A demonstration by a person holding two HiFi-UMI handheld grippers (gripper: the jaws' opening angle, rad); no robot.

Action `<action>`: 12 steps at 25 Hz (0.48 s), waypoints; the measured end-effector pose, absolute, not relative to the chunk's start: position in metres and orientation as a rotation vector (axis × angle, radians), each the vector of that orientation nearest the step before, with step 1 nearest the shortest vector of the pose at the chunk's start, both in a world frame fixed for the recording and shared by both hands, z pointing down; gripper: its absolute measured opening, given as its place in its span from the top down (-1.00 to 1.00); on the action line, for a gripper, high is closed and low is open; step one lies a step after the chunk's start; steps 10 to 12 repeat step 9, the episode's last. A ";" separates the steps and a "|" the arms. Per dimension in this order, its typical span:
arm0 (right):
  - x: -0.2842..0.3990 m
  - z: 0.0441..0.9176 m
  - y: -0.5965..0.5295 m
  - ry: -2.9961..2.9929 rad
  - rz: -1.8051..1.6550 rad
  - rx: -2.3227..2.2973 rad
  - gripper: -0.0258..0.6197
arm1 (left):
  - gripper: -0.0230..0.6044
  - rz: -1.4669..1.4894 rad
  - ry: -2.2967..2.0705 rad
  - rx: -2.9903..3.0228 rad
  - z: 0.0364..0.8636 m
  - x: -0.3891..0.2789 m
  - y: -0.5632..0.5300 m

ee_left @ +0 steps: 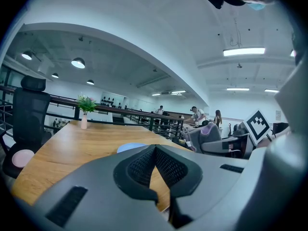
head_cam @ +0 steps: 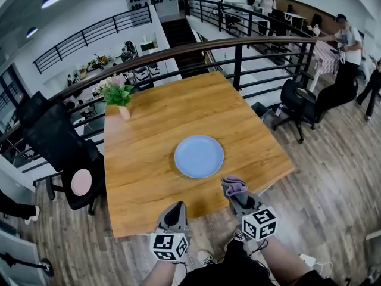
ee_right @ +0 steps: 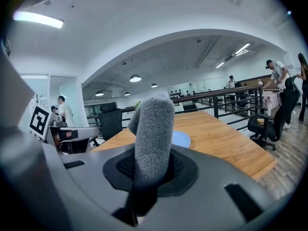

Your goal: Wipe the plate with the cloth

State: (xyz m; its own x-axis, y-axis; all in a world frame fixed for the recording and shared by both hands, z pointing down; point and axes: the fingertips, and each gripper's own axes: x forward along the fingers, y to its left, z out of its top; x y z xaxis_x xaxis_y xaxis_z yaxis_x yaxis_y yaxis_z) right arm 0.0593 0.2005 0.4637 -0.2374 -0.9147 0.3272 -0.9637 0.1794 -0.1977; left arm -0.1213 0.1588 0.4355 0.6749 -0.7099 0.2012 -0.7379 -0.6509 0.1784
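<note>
The plate (head_cam: 199, 156), pale blue and empty, lies flat on the wooden surface (head_cam: 149, 130), a little right of its middle and towards the near edge. The cloth (head_cam: 234, 186), a grey-and-lilac fleecy wad, is not on the plate: it stands just beyond the plate's near right rim, over the near edge of the surface. It is pinched between the right tongs (head_cam: 234, 193), whose jaws are closed on it, with a roll of cloth standing up out of them. The left tongs (head_cam: 174, 210) hang at the near edge, left of the plate and apart from it, with their jaws pressed together on nothing.

Farther off, a small vase of flowers (head_cam: 119, 98) stands at the far left corner, and a black chair (head_cam: 59, 143) sits off the left side.

The wiping itself looks not yet begun; this reads as the approach with the cloth in hand. The next move calls for carrying the cloth forward and left over the plate, then lowering it until the fleece presses on the plate. The plate may slide under the rubbing, so the left tongs could steady its near left rim.
</note>
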 end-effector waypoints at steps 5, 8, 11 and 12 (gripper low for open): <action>0.056 0.460 0.204 -2.310 0.545 1.855 0.71 | 0.87 0.163 -1.162 2.641 0.434 -0.125 0.162; 0.054 0.460 0.207 -2.312 0.547 1.855 0.71 | 0.87 0.164 -1.161 2.641 0.435 -0.126 0.165; 0.054 0.461 0.208 -2.312 0.548 1.854 0.71 | 0.87 0.164 -1.162 2.640 0.436 -0.126 0.166; 0.054 0.461 0.208 -2.312 0.548 1.854 0.71 | 0.87 0.164 -1.162 2.640 0.436 -0.126 0.166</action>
